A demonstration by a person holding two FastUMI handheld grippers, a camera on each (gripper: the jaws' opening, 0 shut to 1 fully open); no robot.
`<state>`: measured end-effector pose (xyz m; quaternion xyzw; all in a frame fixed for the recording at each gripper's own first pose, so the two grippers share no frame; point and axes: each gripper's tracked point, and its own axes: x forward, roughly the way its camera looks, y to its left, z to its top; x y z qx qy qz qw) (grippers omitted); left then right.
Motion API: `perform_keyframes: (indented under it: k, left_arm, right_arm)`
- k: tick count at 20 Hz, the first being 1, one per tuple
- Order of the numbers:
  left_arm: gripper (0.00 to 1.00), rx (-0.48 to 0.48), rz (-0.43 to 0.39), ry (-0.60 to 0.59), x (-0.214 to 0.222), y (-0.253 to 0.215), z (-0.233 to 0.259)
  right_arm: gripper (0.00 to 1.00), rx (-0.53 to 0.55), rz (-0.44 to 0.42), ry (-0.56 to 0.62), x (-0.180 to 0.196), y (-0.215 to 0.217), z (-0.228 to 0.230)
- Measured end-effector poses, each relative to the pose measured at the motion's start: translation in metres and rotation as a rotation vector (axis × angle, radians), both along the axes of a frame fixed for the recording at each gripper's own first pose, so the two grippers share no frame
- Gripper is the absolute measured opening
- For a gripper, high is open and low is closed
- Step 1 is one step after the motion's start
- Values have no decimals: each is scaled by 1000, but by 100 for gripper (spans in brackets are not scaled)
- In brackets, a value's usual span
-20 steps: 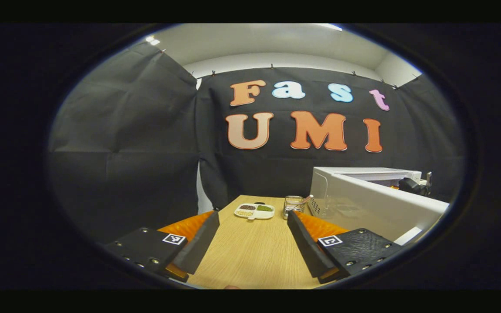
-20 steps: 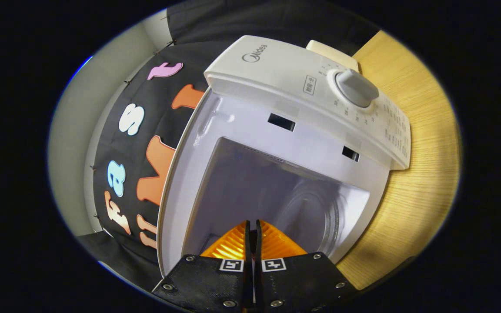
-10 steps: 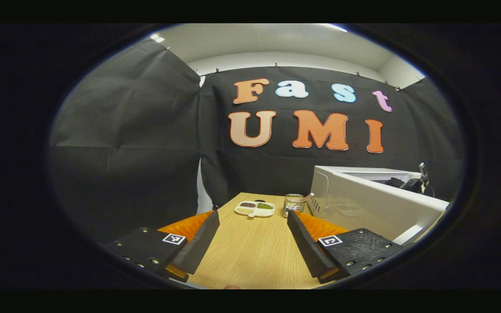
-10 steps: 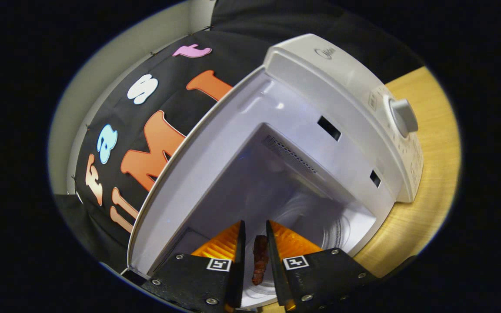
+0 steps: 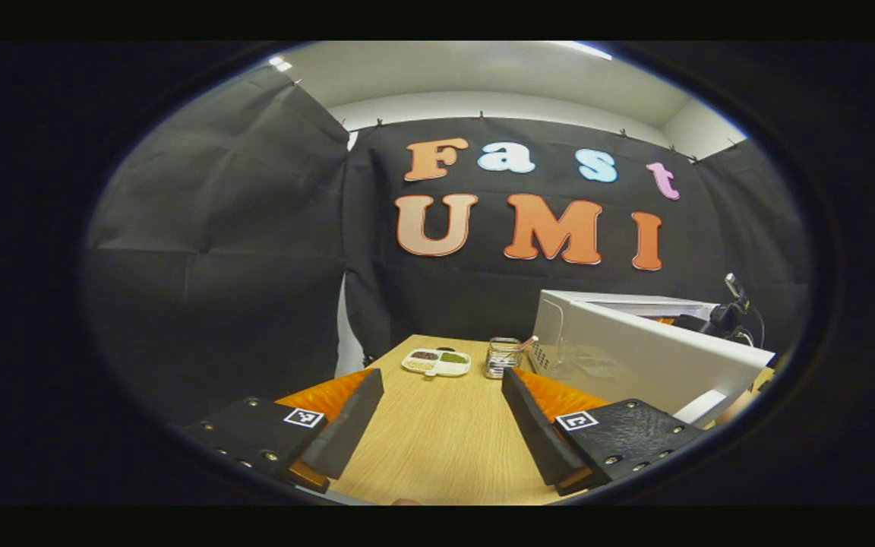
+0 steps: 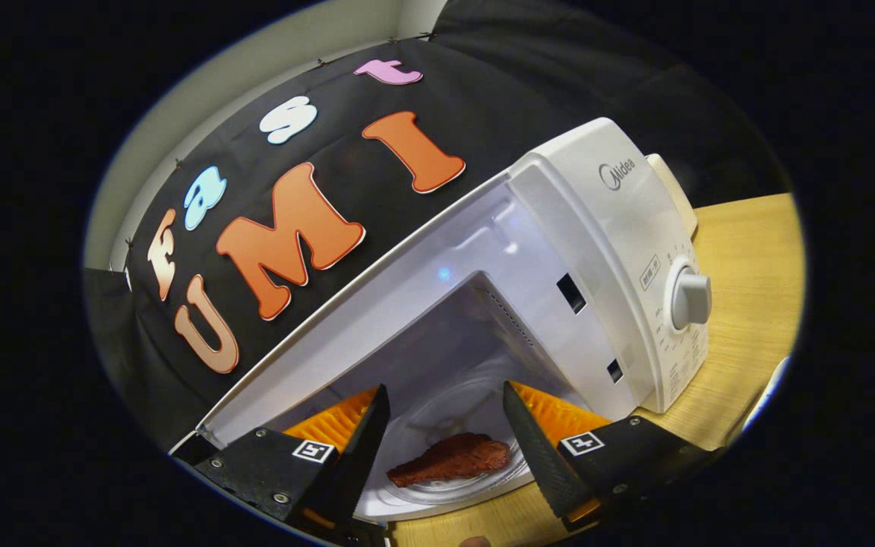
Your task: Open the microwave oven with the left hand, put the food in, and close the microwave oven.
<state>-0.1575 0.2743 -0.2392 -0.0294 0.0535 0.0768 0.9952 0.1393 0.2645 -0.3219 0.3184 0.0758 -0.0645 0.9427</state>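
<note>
In the right gripper view, the right gripper [image 6: 443,441] is seen with its jaws spread wide and nothing held or touched between them. Just beyond the fingertips, one reddish-brown piece of food [image 6: 453,459] is seen lying on the glass turntable [image 6: 475,486] inside the open cavity of the one white microwave oven [image 6: 559,289], which stands on the wooden table [image 6: 741,258]; one round dial [image 6: 690,298] is set on its control panel. In the left gripper view, the left gripper [image 5: 441,414] is likewise held with jaws well apart, empty, above the table. Farther off, the microwave's door [image 5: 658,361] is seen swung open at the right. Near the table's far edge, one divided white dish [image 5: 437,362] with dark, green and pale contents is placed, and beside it one clear glass jar [image 5: 503,357], whose contents cannot be told.
</note>
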Motion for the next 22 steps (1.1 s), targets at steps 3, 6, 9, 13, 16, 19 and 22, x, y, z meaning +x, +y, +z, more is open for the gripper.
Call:
perform_keyframes:
  k: [3, 6, 9, 13, 16, 19, 22]
  left_arm:
    - [94, -15, -12, 35, 1, -3, -12]
    - [94, -19, -26, 53, 1, -9, -20]
    - [94, -3, -34, 77, 1, -12, -30]
    - [94, -10, -63, 93, 1, -22, -37]
    - [96, -28, -103, 96, 3, -35, -39]
    - [60, -9, -133, 82, 4, -45, -39]
    - [5, 1, -207, 97, 6, -65, -50]
  right_arm:
    - [94, -63, 45, 26, -19, -7, 3]
    - [94, -151, 101, 20, -44, -8, 13]
    - [94, -228, 173, 47, -70, -10, 18]
    - [94, -337, 222, 2, -96, -29, 47]
    - [95, -379, 257, -11, -106, -50, 62]
    - [95, -496, 216, -23, -113, -90, 86]
    - [94, -573, 176, -39, -126, -125, 117]
